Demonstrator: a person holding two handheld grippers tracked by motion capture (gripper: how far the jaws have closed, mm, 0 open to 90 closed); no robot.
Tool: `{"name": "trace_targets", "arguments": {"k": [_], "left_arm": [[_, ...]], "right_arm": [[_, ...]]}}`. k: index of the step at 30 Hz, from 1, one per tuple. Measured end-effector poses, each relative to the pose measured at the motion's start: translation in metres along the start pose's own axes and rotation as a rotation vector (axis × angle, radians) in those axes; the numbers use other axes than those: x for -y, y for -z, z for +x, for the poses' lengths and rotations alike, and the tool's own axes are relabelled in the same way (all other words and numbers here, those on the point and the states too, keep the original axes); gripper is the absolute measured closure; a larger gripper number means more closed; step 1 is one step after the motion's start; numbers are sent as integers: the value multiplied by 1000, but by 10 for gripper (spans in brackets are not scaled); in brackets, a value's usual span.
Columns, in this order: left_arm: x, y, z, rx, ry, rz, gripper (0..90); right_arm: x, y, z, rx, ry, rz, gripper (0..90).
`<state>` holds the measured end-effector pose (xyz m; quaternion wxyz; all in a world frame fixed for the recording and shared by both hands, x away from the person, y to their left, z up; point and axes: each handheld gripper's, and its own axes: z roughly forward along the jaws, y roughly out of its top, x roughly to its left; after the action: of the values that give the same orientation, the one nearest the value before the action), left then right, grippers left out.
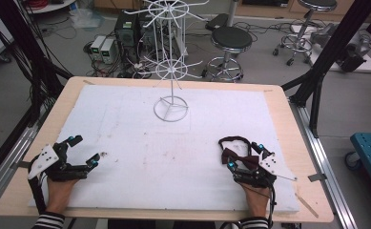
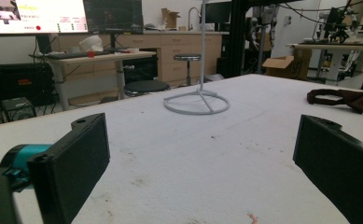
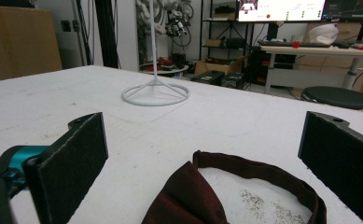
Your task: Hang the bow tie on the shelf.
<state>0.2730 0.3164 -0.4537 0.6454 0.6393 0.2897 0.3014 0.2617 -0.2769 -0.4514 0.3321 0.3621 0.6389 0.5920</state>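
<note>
On the surface (image 1: pixel 126 124), at far left, the left gripper (image 1: pixel 80 150) is rested with jaws wide, nothing held; at right, the bow tie (image 1: pixel 240 157) is straddled by the right gripper's (image 1: pixel 245 157) wide jaws; closing should be centred on the knot.

No text, label, brand or number is legible anywhere. The wide lit monitor screen (image 2: pixel 39 16) at the far left in the left gripper view, and the similar bright screen (image 3: pixel 282 10) far right in the right gripper view, carry lines and coloured marks too small and blurred to read.
</note>
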Motion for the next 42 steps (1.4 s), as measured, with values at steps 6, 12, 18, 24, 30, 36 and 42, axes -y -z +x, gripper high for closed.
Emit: {"name": "trace_targets", "arguments": {"k": [6, 12, 18, 24, 30, 36, 42], "left_arm": [[0, 0, 0, 2, 2, 0, 41], [0, 0, 0, 2, -1, -2, 41], [0, 0, 0, 0, 3, -7, 41], [0, 0, 0, 0, 6, -9, 41], [0, 0, 0, 0, 6, -9, 41], [0, 0, 0, 1, 7, -11, 41], [0, 0, 0, 0, 7, -11, 41]], "right_arm": [[0, 0, 0, 0, -1, 1, 7], [0, 0, 0, -5, -14, 1, 7], [0, 1, -4, -7, -43, -11, 7], [-2, 3, -6, -11, -57, -15, 7], [-10, 6, -9, -27, -44, 2, 7], [-28, 10, -21, -78, -32, 44, 7], [-46, 14, -30, -119, -19, 92, 7]]}}
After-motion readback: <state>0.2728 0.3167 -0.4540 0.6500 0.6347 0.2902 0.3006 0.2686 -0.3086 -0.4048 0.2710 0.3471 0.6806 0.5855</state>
